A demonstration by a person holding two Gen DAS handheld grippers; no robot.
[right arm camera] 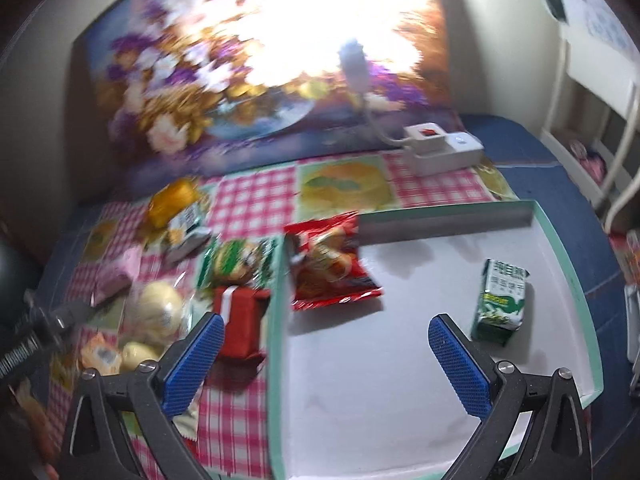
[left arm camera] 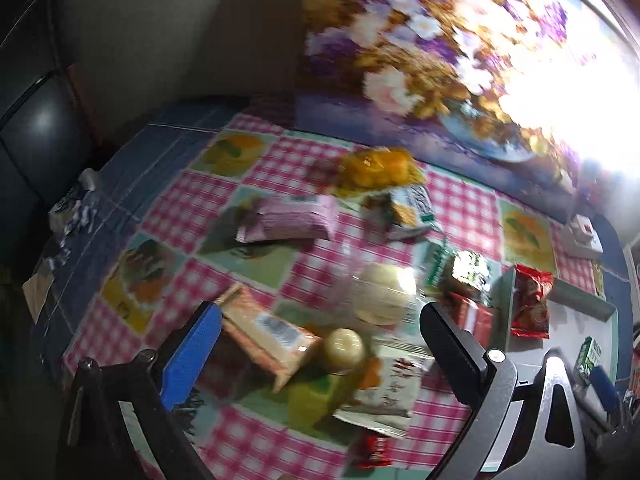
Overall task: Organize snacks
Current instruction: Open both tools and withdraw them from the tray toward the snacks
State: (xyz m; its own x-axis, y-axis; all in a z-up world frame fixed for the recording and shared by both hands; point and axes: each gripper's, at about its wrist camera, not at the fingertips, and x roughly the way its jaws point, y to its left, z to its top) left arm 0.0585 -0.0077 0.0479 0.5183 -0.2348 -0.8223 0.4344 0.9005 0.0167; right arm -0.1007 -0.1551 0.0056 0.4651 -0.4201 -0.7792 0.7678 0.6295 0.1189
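Snacks lie scattered over the checked tablecloth in the left wrist view: a pink packet mid-cloth, an orange bag toward the far edge by the flower picture, a peach wrapper and a round bun near the left gripper, whose fingers stand spread and pinch nothing. In the right wrist view, the right gripper hangs spread and empty over the tray at the cloth's right edge; a green-white carton stands by the tray's right wall, a red bag leans over its left wall, and a red packet lies just outside.
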